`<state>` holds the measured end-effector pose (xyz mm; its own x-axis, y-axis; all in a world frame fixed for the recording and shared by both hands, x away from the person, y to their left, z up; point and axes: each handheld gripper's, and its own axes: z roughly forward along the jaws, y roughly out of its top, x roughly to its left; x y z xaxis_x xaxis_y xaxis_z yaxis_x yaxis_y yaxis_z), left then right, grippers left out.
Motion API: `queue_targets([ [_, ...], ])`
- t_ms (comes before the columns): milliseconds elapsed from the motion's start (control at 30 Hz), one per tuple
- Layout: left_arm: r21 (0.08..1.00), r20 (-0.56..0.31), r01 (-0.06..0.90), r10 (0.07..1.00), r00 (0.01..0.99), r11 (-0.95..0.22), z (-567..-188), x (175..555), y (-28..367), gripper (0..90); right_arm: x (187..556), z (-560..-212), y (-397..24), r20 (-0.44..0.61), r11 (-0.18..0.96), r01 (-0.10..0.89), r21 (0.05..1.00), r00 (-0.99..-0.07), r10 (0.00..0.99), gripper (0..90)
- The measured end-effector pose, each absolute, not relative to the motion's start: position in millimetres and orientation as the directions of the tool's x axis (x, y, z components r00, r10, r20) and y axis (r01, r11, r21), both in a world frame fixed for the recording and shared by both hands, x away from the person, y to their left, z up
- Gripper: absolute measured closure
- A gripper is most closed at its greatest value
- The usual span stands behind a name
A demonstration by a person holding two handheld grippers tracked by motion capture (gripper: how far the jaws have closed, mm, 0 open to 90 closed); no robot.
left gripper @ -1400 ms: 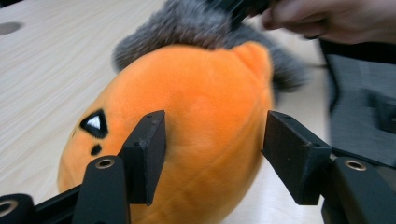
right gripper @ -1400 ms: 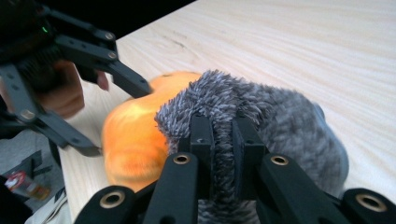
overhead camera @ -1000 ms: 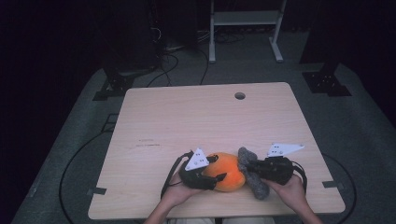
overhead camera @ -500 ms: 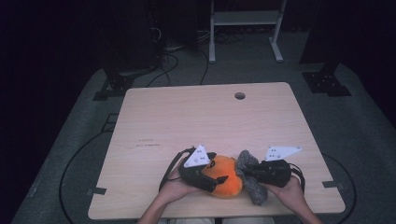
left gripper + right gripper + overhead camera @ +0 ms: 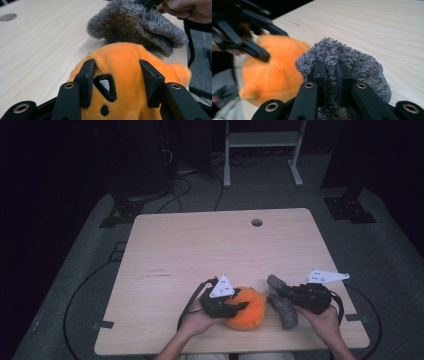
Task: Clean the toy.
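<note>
Hands reach in from the near edge of the pale wooden table (image 5: 200,250), each gripping black tongs. Left tongs (image 5: 117,82), jaws just closed, clamp a round orange plush toy (image 5: 247,307) with black-stitched markings. Right tongs (image 5: 331,75) pinch a shaggy grey plush piece (image 5: 281,301) just beside it; both soft things sit near the table's front edge.

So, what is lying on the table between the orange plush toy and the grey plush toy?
Nothing: in the high view a narrow strip of bare table separates the orange plush toy from the grey plush toy.
</note>
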<state>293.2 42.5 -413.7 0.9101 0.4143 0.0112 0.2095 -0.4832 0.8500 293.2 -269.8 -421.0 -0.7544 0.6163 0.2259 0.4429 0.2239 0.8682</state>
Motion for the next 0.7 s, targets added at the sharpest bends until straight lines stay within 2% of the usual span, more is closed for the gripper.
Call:
queue_targets([
  [67,0.852,0.046,0.201,0.451,0.891,-0.484,-412,296,44,51.8,293,-420,-276,0.206,0.227,0.436,0.871,-0.743,0.637,80.2],
  [133,0.878,0.054,0.217,0.539,0.840,-0.426,-408,309,53,50.7,294,-418,-285,0.170,0.231,0.426,0.875,-0.716,0.677,80.1],
  [167,0.878,0.054,0.217,0.539,0.840,-0.426,-408,309,53,50.4,294,-417,-288,0.163,0.230,0.425,0.876,-0.708,0.688,80.0],
  [233,0.900,0.077,0.215,0.623,0.779,-0.380,-405,321,61,50.2,295,-417,-290,0.149,0.233,0.421,0.877,-0.698,0.700,80.0],
  [333,0.910,0.113,0.201,0.683,0.721,-0.362,-401,338,68,48.7,301,-416,-297,0.076,0.275,0.410,0.870,-0.662,0.746,79.6],
  [467,0.918,0.108,0.206,0.715,0.691,-0.338,-401,350,71,47.7,306,-417,-301,0.016,0.312,0.411,0.857,-0.626,0.780,78.7],
  [500,0.920,0.102,0.211,0.722,0.684,-0.330,-402,352,72,47.7,308,-417,-302,0.023,0.302,0.411,0.860,-0.623,0.782,77.1],
  [533,0.917,0.089,0.229,0.727,0.681,-0.326,-404,356,73,47.1,315,-419,-302,0.079,0.281,0.449,0.848,-0.632,0.771,63.8],
  [567,0.908,0.084,0.250,0.730,0.678,-0.336,-408,360,72,46.6,317,-421,-302,0.101,0.273,0.462,0.844,-0.636,0.765,58.2],
  [700,0.896,0.081,0.270,0.726,0.683,-0.354,-415,364,69,44.4,320,-424,-300,0.144,0.241,0.473,0.848,-0.642,0.753,52.3],
])
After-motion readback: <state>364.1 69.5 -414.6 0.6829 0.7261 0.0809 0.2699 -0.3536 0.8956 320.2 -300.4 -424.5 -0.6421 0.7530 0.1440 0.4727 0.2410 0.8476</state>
